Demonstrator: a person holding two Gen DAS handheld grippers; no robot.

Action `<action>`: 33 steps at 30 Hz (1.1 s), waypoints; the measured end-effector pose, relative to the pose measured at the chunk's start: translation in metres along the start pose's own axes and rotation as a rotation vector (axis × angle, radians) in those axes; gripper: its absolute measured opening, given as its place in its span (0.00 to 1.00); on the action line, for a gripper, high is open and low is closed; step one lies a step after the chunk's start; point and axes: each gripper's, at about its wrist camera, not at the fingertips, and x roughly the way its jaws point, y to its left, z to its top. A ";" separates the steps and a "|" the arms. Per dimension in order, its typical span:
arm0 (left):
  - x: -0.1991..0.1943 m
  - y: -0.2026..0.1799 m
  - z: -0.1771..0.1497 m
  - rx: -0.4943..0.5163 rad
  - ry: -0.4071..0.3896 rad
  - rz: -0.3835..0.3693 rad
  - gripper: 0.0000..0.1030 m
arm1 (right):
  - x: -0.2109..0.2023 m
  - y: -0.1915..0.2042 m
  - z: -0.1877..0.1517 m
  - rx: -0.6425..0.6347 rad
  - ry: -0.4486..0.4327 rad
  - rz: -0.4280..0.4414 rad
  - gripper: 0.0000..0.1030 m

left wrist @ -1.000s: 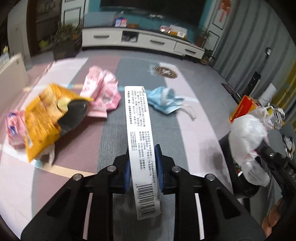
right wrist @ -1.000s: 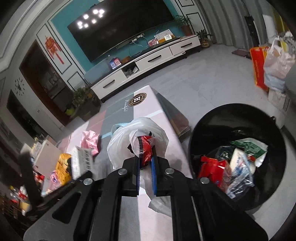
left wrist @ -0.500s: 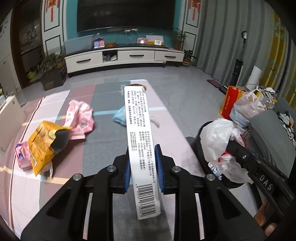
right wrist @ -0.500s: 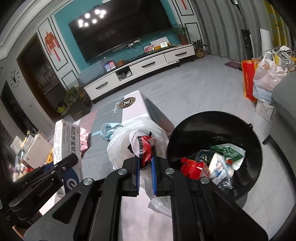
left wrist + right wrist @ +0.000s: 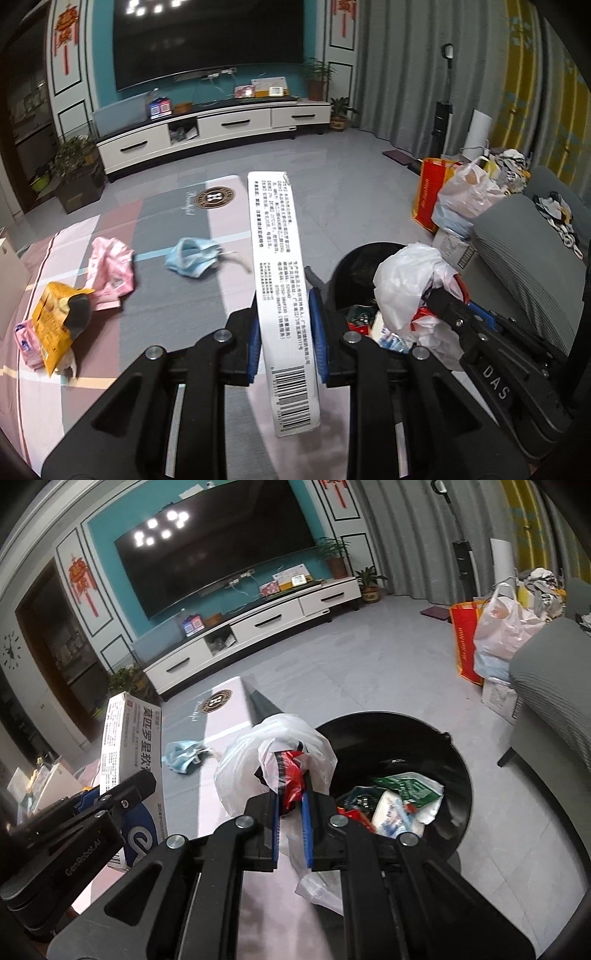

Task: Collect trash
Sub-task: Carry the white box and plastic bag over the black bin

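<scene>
The left tongs [image 5: 284, 332] are closed to a narrow gap on a long white carton [image 5: 282, 288], its blue pads [image 5: 254, 343] pressing the two broad faces while most of the box sticks out ahead, barcode end nearest the camera. The right tongs [image 5: 291, 823] are almost fully closed, pinching a crumpled white plastic bag [image 5: 258, 764] with a red wrapper [image 5: 291, 775] bunched in its neck. Both loads hang over the tabletop [image 5: 177, 295] edge, beside the black bin [image 5: 454, 775] on the floor, which already holds wrappers and packets.

Further out on the tabletop lie a blue face mask [image 5: 192, 256], a pink packet [image 5: 110, 269] and a yellow snack bag [image 5: 55, 325], all yet to be collected.

The risks, as I judge them: the carton is gripped near one end, so it may pivot or slide out before it is over the bin. The bag is light and billowy, and could catch on the pads or drift past the rim when let go. The two tongs are close together, so they might knock each other over the opening.
</scene>
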 end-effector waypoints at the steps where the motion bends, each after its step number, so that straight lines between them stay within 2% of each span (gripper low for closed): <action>1: 0.001 -0.005 0.001 0.007 0.000 -0.003 0.24 | -0.001 -0.004 0.000 0.005 -0.003 -0.006 0.10; 16: 0.025 -0.048 0.007 0.074 0.026 -0.063 0.24 | -0.003 -0.046 0.000 0.039 -0.003 -0.115 0.10; 21: 0.036 -0.065 0.009 0.115 0.037 -0.066 0.24 | -0.005 -0.055 0.000 0.036 -0.007 -0.159 0.10; 29: 0.056 -0.086 0.010 0.173 0.059 -0.054 0.24 | 0.002 -0.071 0.000 0.002 -0.005 -0.278 0.10; 33: 0.067 -0.092 0.010 0.184 0.081 -0.055 0.24 | 0.008 -0.080 0.000 0.010 0.007 -0.300 0.10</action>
